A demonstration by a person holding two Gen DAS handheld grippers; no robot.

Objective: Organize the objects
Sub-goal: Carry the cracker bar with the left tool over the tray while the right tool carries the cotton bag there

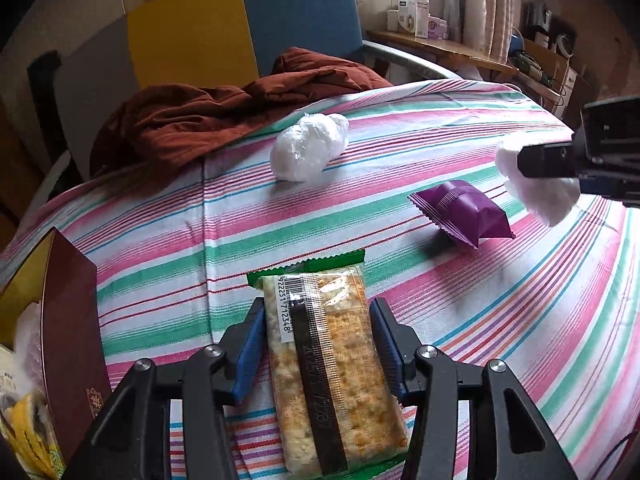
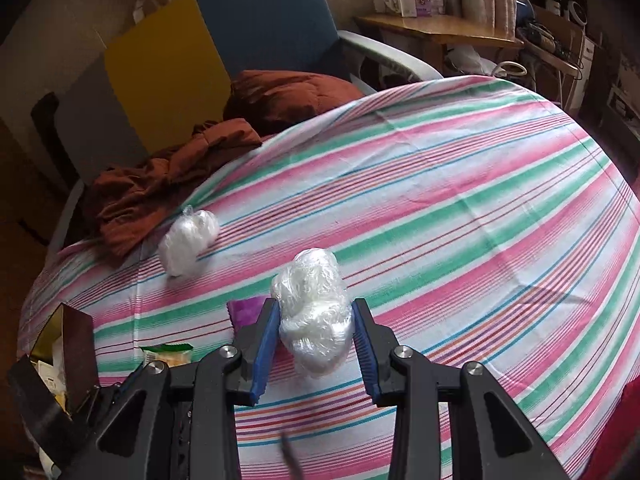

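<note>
You were working over a bed (image 1: 440, 280) covered by a striped sheet (image 2: 460, 200) in pink, green, white and blue bands. A rumpled rust-brown quilt (image 1: 192, 124) lay bunched at its far left edge. On the sheet just in front of the quilt sat a white plastic-wrapped bundle (image 1: 308, 152). Nearer you and to its right lay a purple snack packet (image 1: 464, 212), tilted, well apart from the bundle. At the near left edge stood a dark red box (image 1: 72, 344), open at the top with packets inside. Whether the cracker pack (image 1: 332, 368) rested on the sheet, you could not tell.
</note>
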